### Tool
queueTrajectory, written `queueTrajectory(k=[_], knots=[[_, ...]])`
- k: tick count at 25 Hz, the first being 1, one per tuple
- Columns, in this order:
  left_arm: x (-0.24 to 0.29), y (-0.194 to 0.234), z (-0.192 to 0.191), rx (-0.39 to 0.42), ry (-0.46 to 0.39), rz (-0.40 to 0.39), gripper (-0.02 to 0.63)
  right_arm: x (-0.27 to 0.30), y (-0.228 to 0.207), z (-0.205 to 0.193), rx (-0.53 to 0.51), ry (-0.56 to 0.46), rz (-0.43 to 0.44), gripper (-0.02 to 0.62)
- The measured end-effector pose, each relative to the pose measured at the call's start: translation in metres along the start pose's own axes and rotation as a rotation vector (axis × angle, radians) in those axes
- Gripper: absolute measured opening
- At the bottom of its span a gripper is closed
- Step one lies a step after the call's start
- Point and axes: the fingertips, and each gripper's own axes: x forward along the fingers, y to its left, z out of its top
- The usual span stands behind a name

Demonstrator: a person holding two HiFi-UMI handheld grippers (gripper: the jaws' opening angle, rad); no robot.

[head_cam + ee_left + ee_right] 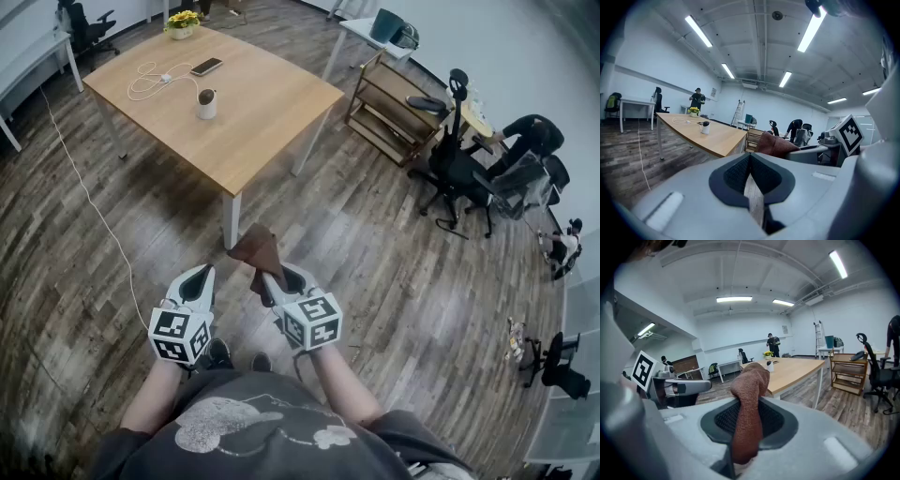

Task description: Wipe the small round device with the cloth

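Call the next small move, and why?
Probably step toward the wooden table with the right gripper leading: it is shut on the brown cloth, but the small white round device stands well ahead on the tabletop, far from the cloth.

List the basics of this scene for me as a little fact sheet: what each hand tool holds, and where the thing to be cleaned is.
Left gripper: fingers closed, empty
Right gripper: fingers closed on brown cloth
Device: small, white, upright on wooden table
Also on table: phone, white cable, flowers
Wiping: not yet begun; cloth well short of device
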Motion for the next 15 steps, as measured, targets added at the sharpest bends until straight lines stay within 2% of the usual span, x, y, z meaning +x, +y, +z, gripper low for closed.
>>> queueTrajectory(k=[15], knots=[[-0.003,0.015,0.002,-0.018,-0.002,-0.004,0.018,0.011,0.01,0.002,0.004,0.007,-0.013,0.072]])
